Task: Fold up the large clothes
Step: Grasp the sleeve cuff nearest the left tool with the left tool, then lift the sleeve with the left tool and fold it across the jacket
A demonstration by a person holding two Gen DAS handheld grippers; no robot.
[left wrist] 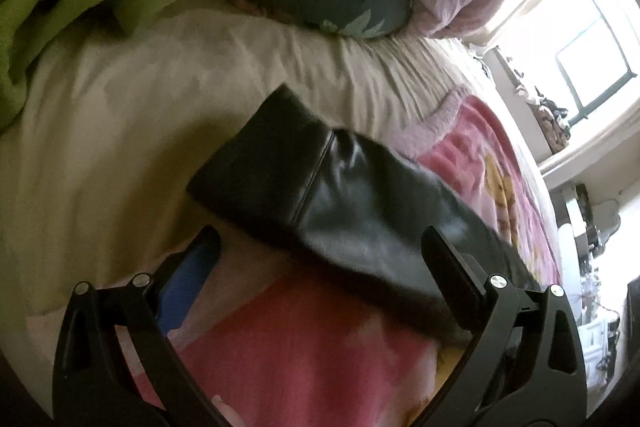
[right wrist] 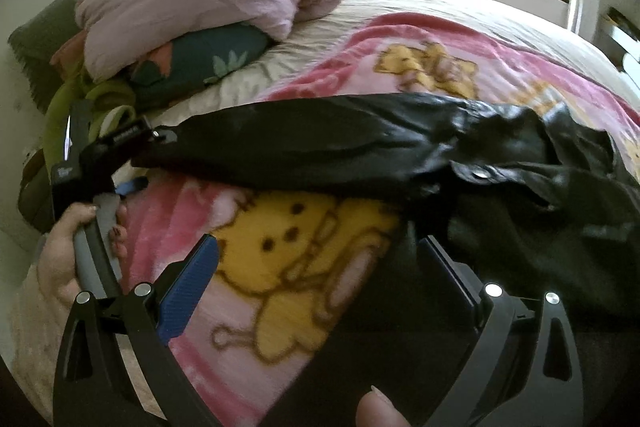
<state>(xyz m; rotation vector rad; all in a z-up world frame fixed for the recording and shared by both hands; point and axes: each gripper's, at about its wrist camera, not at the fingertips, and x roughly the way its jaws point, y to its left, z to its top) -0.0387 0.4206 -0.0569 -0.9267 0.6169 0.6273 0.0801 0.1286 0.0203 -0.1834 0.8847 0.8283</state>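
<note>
Both grippers, left gripper and right gripper, stand released over the black jacket, its sleeve stretched left, ready to fold inward.

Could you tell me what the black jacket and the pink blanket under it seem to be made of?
Black jacket: probably leather or faux leather; smooth with a dull sheen, stitched seam, metal snap.
Pink blanket: likely plush fleece; fuzzy matte nap, printed yellow cartoon bear.

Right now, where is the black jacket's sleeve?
In the right wrist view the sleeve stretches leftward across the pink cartoon blanket, its cuff by the left gripper.
</note>
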